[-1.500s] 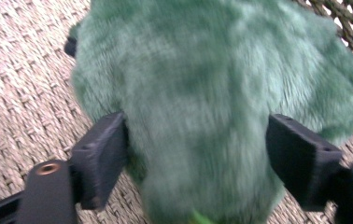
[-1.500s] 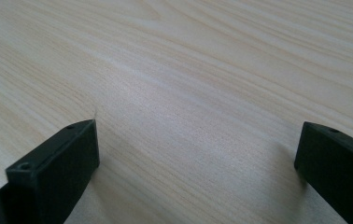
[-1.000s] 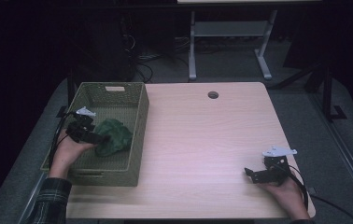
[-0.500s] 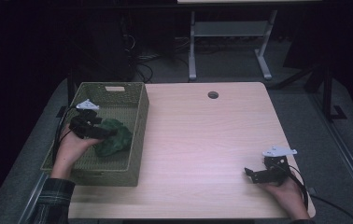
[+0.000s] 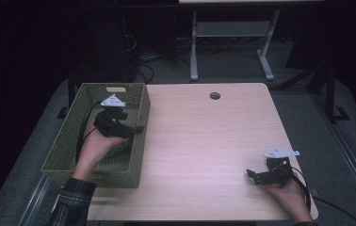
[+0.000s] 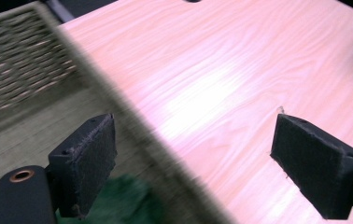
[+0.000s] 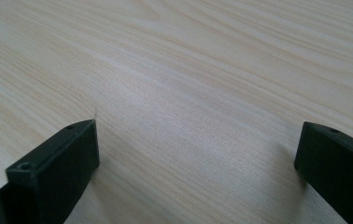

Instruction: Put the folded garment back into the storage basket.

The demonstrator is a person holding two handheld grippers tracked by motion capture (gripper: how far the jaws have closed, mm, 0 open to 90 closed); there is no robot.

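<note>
Left tool point(image 5: 136, 129) lifted off crumpled green cloth point(image 6: 128, 200)

Two hand-held black grippers, one plaid sleeve

The left black two-jaw gripper point(image 5: 129, 130) and the right black two-jaw gripper point(image 5: 251, 175) each carry a pale grey three-cornered plate on top and trail a black cable. Their jaws end in flat, rectangular black pads point(image 6: 87, 161) with small screw holes; a copper-coloured ring sits by the left one. The left dark plaid sleeve point(image 5: 75, 201) has light stripes.
</note>
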